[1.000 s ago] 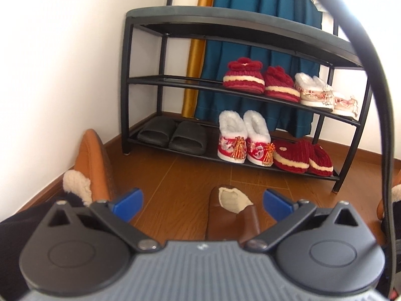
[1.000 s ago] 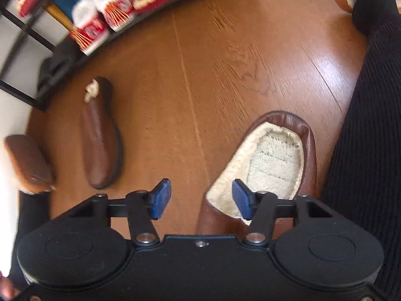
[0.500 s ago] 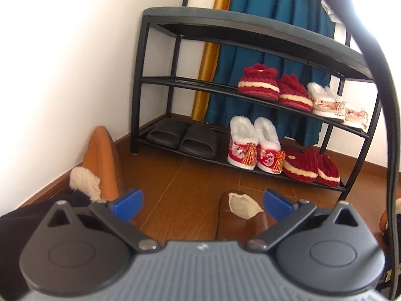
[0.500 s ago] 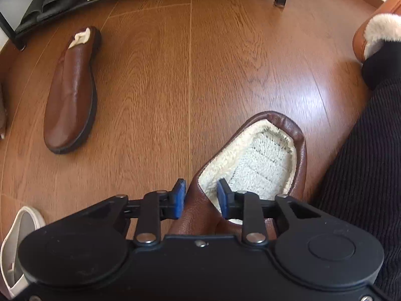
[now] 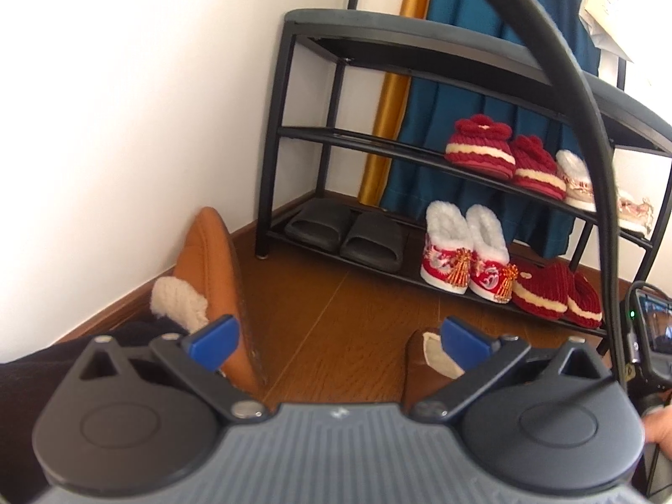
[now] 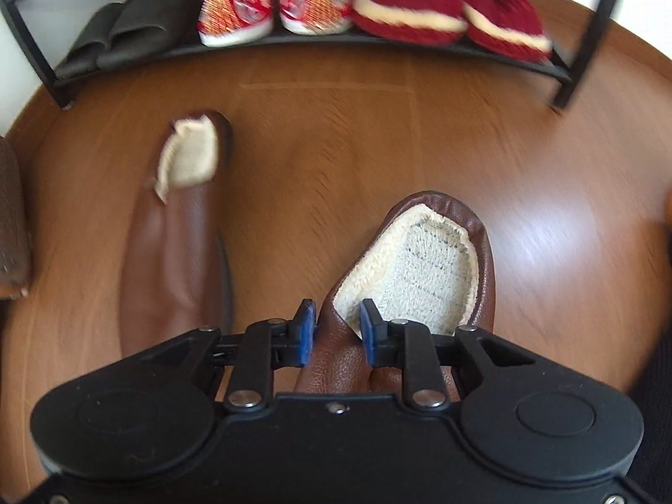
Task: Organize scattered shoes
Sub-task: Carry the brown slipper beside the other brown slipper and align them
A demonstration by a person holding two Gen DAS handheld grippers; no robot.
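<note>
Brown slipper (image 6: 424, 269) between right gripper (image 6: 334, 332) pads

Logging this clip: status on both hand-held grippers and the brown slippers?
Right hand-held gripper just closed, pinching the held slipper by its collar. Left hand-held gripper open, empty. Second slipper on the floor; bottom shelf already full.

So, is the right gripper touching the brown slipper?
Touching. The right wrist view shows the right gripper with both blue pads pinching the brown slipper's leather edge.

The left tool (image 5: 338, 338) hangs wide open above a brown slipper (image 5: 426, 363), facing the shoe rack (image 5: 277, 159).
</note>
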